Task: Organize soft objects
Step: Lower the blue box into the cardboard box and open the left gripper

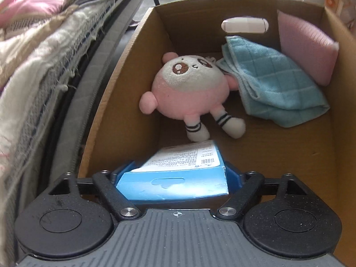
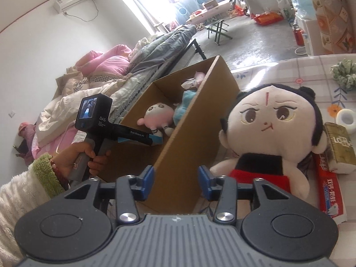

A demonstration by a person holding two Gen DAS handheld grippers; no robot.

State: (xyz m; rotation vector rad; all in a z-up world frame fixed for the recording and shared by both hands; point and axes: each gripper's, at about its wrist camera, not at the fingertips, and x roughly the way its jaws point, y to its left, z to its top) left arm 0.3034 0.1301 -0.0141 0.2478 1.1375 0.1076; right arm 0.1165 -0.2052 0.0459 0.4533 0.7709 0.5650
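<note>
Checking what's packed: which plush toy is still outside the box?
The dark-haired doll in red, sitting on the table beside the cardboard box; the pink round plush already lies inside.

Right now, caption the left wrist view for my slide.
Left gripper holds a blue box over a carton containing a pink plush, blue cloth and pink sponge.

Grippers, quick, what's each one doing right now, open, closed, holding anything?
Left gripper: closed on the blue box, held over the cardboard box.
Right gripper: open, fingers empty, beside the doll.
</note>
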